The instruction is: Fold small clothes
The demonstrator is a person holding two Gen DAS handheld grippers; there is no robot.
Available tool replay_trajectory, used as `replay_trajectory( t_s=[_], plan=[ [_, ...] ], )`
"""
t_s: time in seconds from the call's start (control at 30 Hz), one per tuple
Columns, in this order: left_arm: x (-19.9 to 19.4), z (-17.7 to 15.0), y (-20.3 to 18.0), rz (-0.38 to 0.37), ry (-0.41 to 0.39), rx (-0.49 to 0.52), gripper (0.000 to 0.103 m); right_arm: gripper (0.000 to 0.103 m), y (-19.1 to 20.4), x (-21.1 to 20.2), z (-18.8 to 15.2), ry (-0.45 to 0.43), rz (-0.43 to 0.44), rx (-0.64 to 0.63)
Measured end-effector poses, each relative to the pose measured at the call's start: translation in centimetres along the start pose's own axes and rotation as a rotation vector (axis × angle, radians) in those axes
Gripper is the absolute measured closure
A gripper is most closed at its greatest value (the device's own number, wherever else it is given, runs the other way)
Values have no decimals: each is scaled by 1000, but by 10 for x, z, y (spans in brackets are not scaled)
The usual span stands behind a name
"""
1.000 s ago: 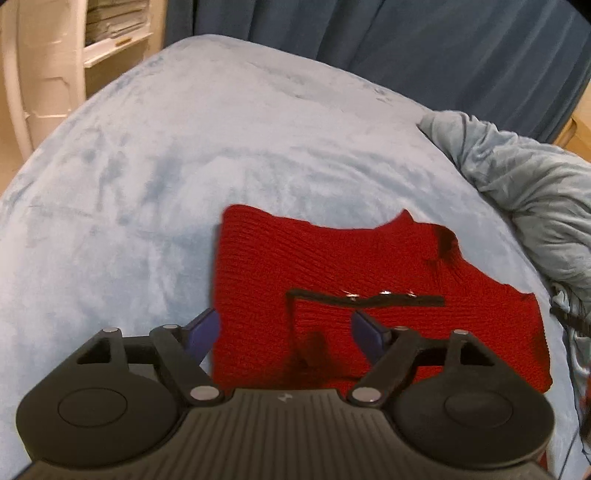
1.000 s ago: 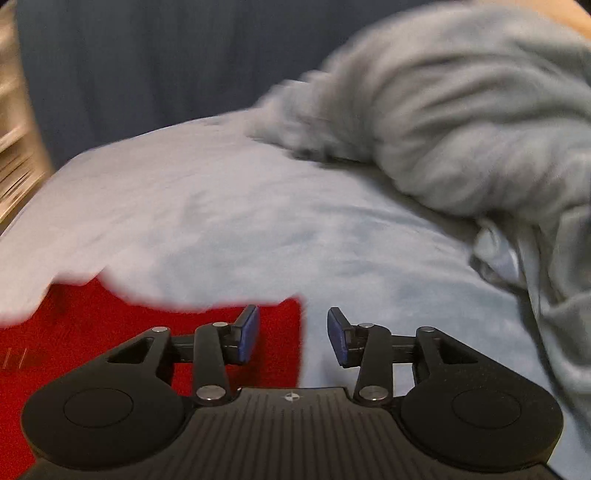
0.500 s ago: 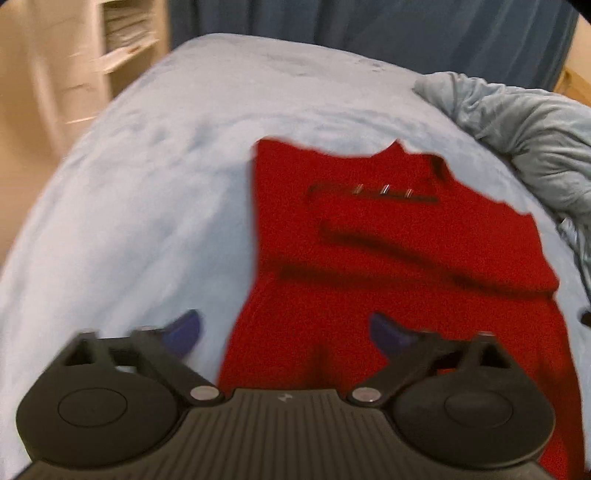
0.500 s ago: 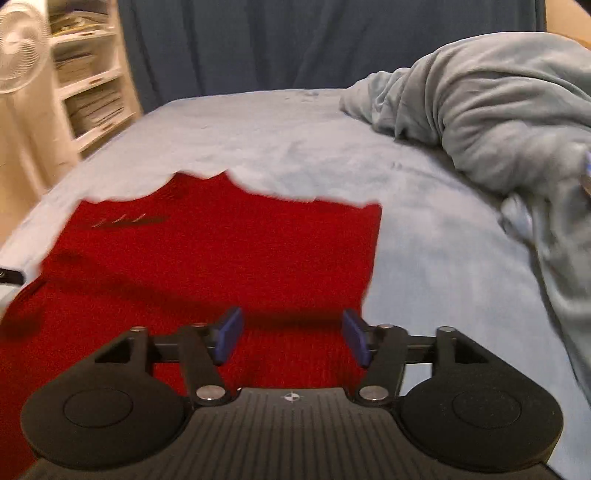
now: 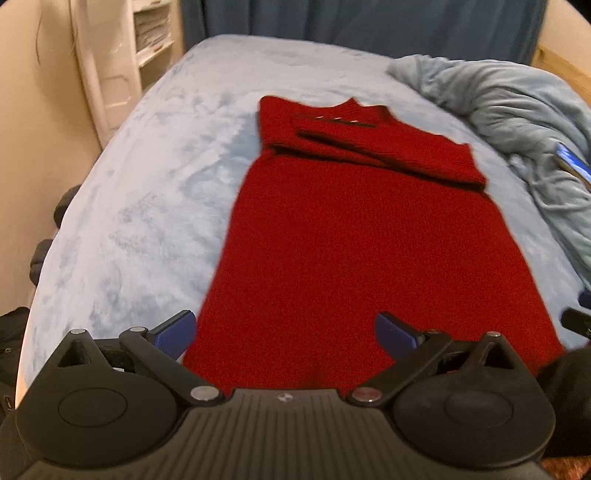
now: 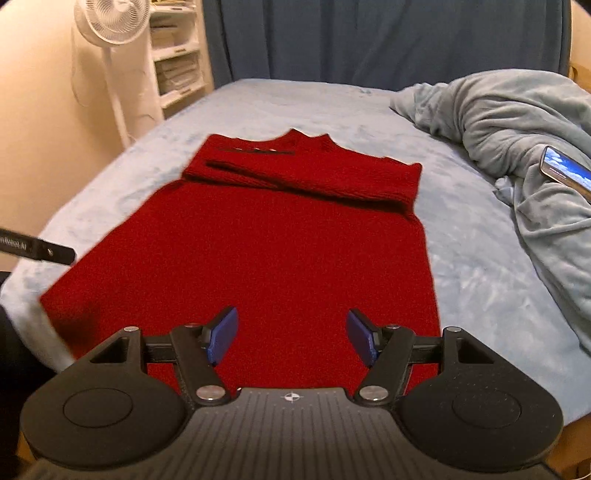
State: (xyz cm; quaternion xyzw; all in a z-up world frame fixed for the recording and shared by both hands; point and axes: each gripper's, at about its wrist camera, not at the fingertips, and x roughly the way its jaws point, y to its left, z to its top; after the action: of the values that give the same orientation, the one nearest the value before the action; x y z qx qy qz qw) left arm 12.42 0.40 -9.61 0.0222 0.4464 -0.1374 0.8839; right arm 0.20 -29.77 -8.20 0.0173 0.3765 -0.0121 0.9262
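Left wrist view shows the red knit garment [image 5: 354, 236] laid lengthwise on the pale blue bed cover [image 5: 147, 192], its collar end far from the camera and its hem end nearest; both sleeves already lie folded across the chest just below the collar, forming a thick band, so I judge the first folds done and the lengthwise body fold not yet made. The left gripper [image 5: 284, 332] hangs over the garment's near left corner with its blue pads wide apart and nothing between them; the right gripper [image 6: 291, 338] sits over the garment's near right part, likewise spread and empty. What seems left is to take the hem and carry it up toward the collar, perhaps more than once.

The garment is a coarse ribbed knit, deep red, fairly thick and matte; a dark placket strip [image 6: 255, 150] with small pale buttons runs just below the collar, left of centre. The body is a long flat rectangle with straight side edges and few wrinkles. The bed cover beneath it is plush fleece with a brushed, mottled nap. Right of the garment a crumpled grey-blue blanket [image 6: 517, 122] heaps up, with a phone [image 6: 565, 172] resting on it; left of the garment, beyond the bed, stand a white fan [image 6: 110, 22] and shelves [image 6: 177, 62].
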Motion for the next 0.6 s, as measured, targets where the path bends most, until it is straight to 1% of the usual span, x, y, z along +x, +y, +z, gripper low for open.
replay_trajectory(
  t_s=[0.17, 0.3, 0.43, 0.6],
  plan=[
    [-30, -18, -10, -19, -43, 13, 0, 36, 10, -37, -7, -62, -22, -1],
    [-48, -26, -15, -14, -90, 30, 0, 36, 12, -57, -16, -78, -38, 18],
    [-60, -34, -10, -9, -116, 21, 0, 35, 12, -65, -22, -75, -46, 45],
    [-66, -39, 1, 7, -123, -17, 0, 35, 13, -65, -24, -68, -45, 45]
  ],
)
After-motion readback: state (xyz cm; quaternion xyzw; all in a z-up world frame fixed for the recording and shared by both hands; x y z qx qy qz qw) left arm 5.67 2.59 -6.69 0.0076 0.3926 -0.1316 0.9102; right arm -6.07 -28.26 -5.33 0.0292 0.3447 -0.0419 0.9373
